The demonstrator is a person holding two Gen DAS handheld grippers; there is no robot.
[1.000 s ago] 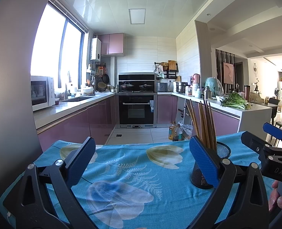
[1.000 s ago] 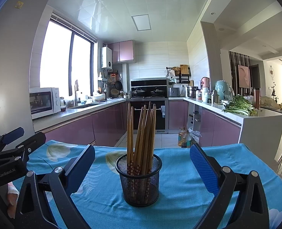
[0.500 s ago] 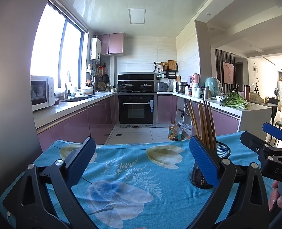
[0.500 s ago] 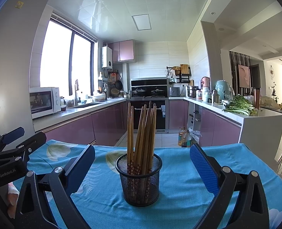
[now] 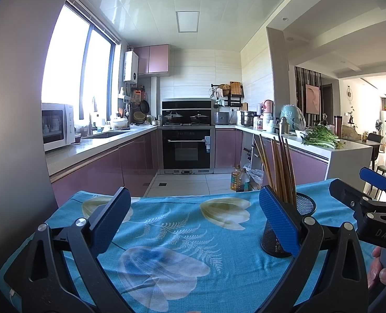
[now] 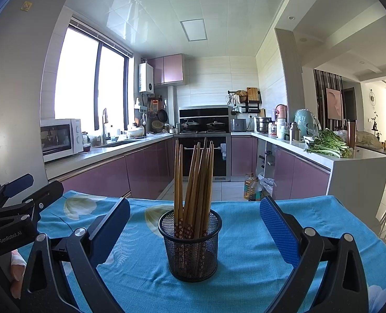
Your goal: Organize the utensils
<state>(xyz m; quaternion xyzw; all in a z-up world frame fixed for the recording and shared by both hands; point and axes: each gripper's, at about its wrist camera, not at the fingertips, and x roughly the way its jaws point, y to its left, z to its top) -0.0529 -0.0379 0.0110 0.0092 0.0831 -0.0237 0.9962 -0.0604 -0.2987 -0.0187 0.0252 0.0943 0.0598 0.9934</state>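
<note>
A black mesh cup (image 6: 191, 245) stands upright on the blue floral tablecloth (image 6: 245, 255). Several wooden chopsticks (image 6: 195, 180) stand in it, leaning slightly. My right gripper (image 6: 194, 224) is open and empty, its blue pads wide apart, with the cup centred between them just ahead. My left gripper (image 5: 193, 219) is open and empty over the cloth, left of the cup (image 5: 305, 206), which its right finger partly hides. Each gripper shows at the edge of the other's view.
The table (image 5: 166, 234) ends just beyond the cup, with kitchen floor behind. Purple cabinets, an oven (image 5: 186, 148) and a microwave (image 5: 57, 126) line the far walls. A white counter with greens (image 6: 328, 146) stands at the right.
</note>
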